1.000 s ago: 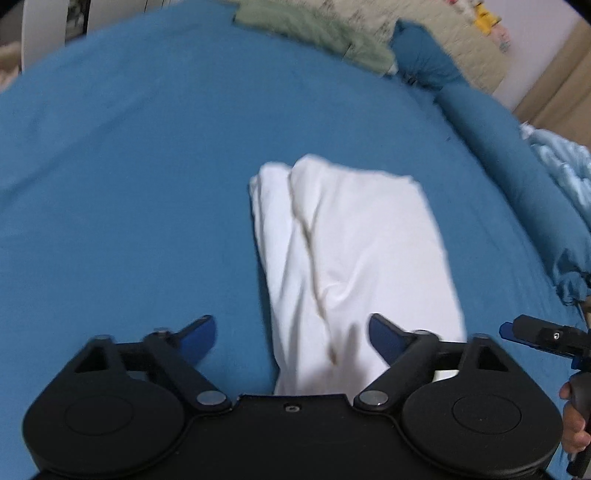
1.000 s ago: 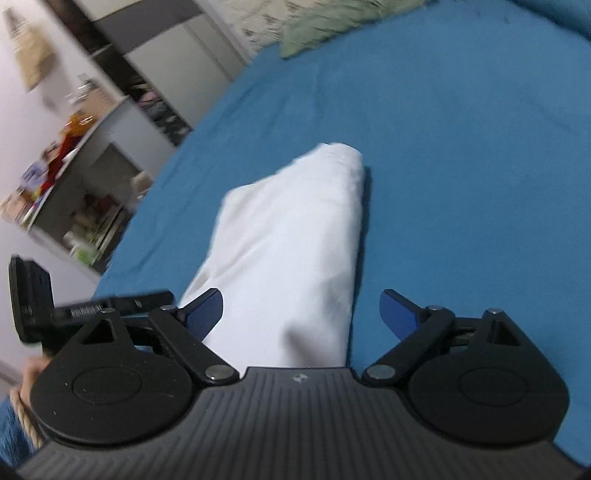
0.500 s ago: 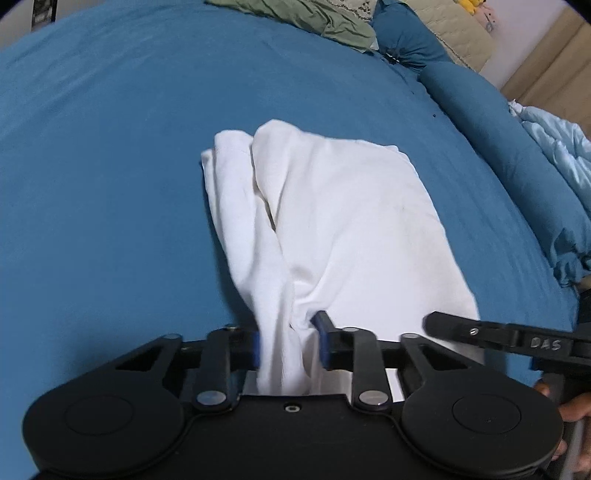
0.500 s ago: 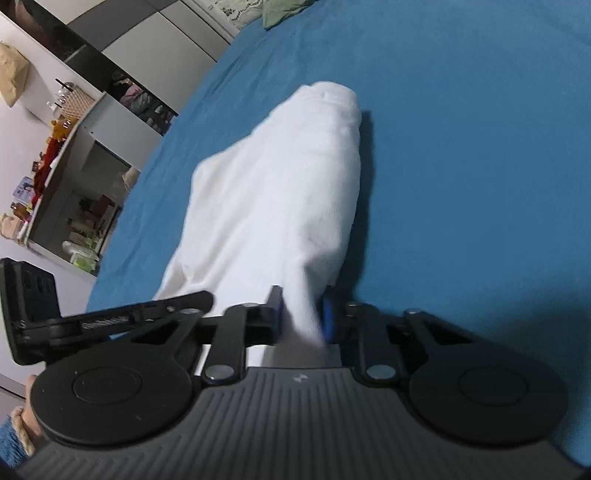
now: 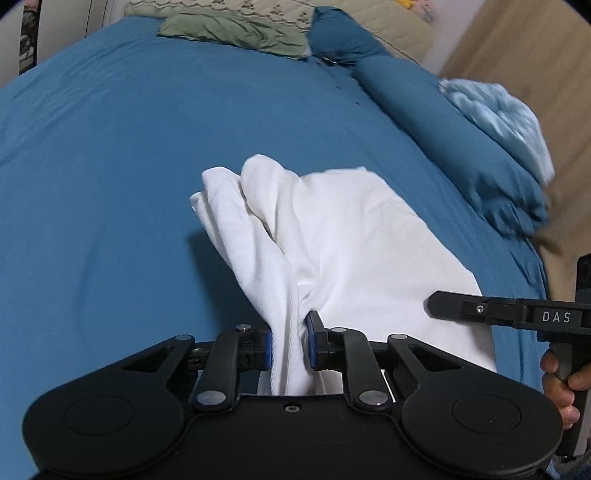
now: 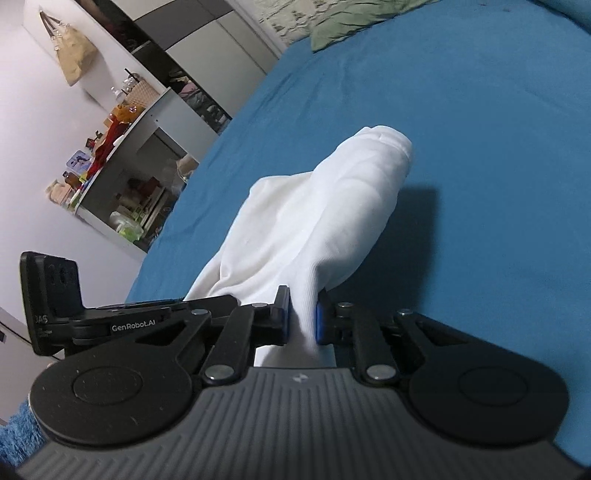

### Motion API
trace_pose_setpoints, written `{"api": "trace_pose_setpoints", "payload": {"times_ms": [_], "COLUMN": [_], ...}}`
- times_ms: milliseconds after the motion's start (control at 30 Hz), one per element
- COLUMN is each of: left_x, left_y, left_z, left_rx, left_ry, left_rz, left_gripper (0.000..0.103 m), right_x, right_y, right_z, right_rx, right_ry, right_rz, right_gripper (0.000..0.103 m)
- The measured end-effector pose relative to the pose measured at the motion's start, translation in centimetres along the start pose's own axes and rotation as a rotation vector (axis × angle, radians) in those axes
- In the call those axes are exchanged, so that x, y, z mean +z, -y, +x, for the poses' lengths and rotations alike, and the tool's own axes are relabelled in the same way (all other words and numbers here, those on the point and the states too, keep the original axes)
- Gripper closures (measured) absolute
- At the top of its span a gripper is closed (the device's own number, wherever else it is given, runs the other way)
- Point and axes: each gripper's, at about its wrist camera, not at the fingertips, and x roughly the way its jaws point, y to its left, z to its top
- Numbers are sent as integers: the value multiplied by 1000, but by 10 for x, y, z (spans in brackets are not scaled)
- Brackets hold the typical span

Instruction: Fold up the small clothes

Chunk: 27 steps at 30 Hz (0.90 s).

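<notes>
One blue bedsheet (image 5: 110, 155) | green cloth (image 5: 236, 31) far end | shelves (image 6: 122, 177) beside

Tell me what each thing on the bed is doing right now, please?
white garment: partly folded, near end lifted off the bed, pinched at two spots.
left hand-held gripper: jaws closing, pads pressing a bunch of the white cloth.
right hand-held gripper: jaws closing, pads pressing the cloth's other corner.
blue bedsheet: spread out, lightly wrinkled.
green cloth: crumpled at the far end.
</notes>
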Motion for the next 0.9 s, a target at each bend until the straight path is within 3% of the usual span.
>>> {"api": "trace_pose_setpoints", "payload": {"times_ms": [100,167,267,400,433,467,500,533,600,733,900], "left_x": [-52,-73,-89,-85,-91,-87,-88,-90,-88,-92,-87], "left_y": [18,22,25,32,32,33,28,27,20,10,18], "left_z": [5,24,30,23,14,10,3,0,7,37,34], "left_rx": [-20,18,70,98,111,130,155,179,203,234,256], "left_ry": [-13,-22,13,57,74,95,117,131,112,41,36], "left_rz": [-47,-61,-58,-71,-56,-39,-23,-12,-14,2,33], "left_gripper": [84,84,79,71,66,51,41,40,40,39,41], "right_x": [-55,-83,-117,-124,-123,-121,-122,-121,-115,-113,-113], "right_y": [14,27,47,54,51,47,45,44,47,69,61], "right_z": [-33,-38,-26,-25,-28,-32,-40,-45,-43,-19,-15], "right_rx": [-33,-65,-123,-108,-117,-138,-166,-201,-253,-308,-334], "right_ry": [20,11,-7,35,42,59,94,140,165,97,96], "right_rz": [24,38,38,47,41,23,-1,-24,-31,21,-27], "right_gripper": [74,74,72,65,52,40,21,15,15,18,18]}}
